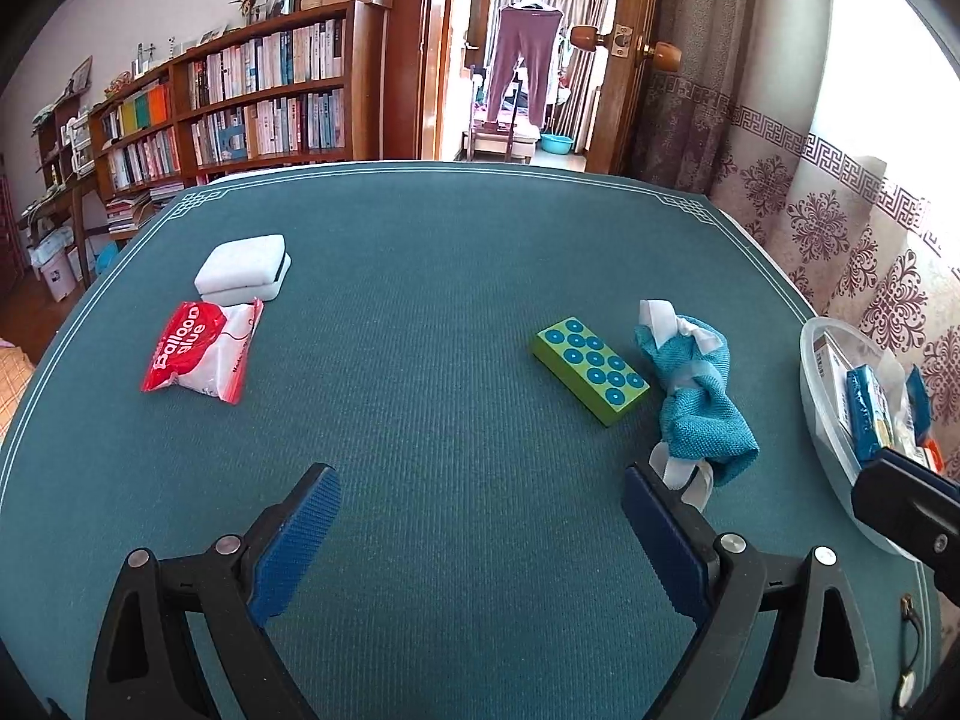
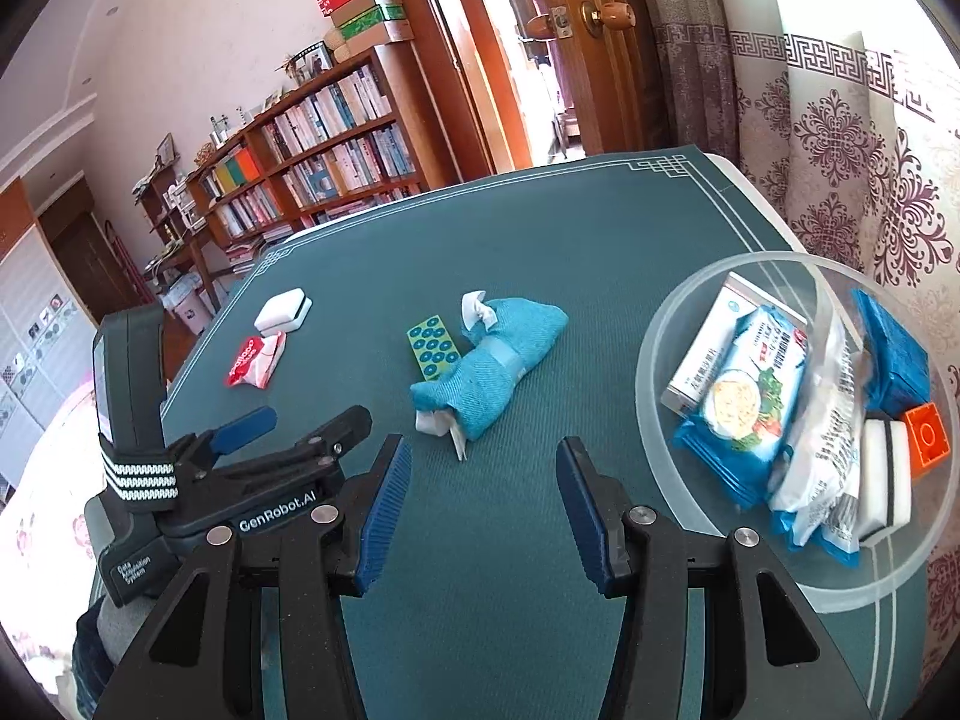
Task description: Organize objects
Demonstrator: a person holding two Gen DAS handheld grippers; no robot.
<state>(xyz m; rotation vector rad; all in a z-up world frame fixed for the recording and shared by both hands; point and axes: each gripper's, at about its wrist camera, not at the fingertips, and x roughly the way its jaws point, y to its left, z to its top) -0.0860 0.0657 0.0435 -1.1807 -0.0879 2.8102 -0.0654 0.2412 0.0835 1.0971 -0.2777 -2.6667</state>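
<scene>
On the teal table mat (image 1: 450, 276) lie a rolled blue cloth with white paper (image 1: 696, 396), a green block with blue dots (image 1: 591, 369), a red and white "Balloon glue" packet (image 1: 201, 354) and a white sponge block (image 1: 243, 269). My left gripper (image 1: 480, 492) is open and empty, its right finger touching the cloth's near end. My right gripper (image 2: 483, 462) is open and empty just short of the cloth (image 2: 489, 363). The block (image 2: 432, 348), packet (image 2: 255, 360) and sponge (image 2: 282, 311) show further off. A clear bowl (image 2: 654, 354) at right holds several packets and boxes.
The bowl's rim (image 1: 807, 360) sits at the table's right edge, by the patterned curtain (image 1: 840, 228). The left gripper's body (image 2: 180, 456) is at the right gripper's left. A bookshelf (image 1: 264, 96) and an open doorway (image 1: 528, 60) lie beyond the table.
</scene>
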